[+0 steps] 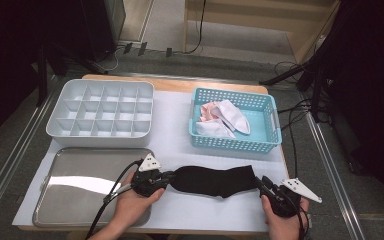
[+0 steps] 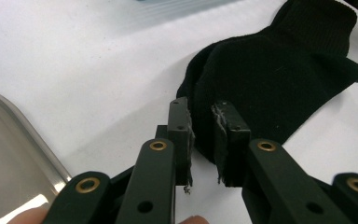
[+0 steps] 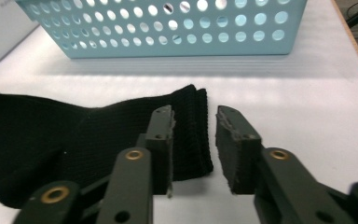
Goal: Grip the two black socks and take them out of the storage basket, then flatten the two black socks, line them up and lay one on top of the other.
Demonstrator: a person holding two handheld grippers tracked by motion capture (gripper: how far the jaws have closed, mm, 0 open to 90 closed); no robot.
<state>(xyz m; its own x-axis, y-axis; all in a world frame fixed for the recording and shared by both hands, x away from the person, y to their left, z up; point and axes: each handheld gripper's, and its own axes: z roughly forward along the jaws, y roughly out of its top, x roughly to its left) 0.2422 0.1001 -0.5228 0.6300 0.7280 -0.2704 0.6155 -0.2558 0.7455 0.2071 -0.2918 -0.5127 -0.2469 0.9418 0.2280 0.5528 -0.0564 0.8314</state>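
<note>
A black sock [image 1: 212, 181] lies stretched flat on the white table cover, toe to the left and cuff to the right. My left gripper [image 1: 169, 177] is at the toe end. In the left gripper view its jaws [image 2: 203, 116] stand a little apart, with the sock [image 2: 270, 79] edge in the narrow gap and white cover showing lower down. My right gripper [image 1: 260, 181] is at the cuff end. In the right gripper view [image 3: 195, 116] the ribbed cuff of the sock [image 3: 74, 135] lies by the left pad, clear of the right pad.
A steel tray [image 1: 80, 195] lies at the front left, just beside the left hand. Behind it stands a white divided box [image 1: 100, 112]. A light blue basket [image 1: 275, 125] with white socks [image 1: 222, 117] stands at the back right, close beyond the black sock [image 3: 168, 28].
</note>
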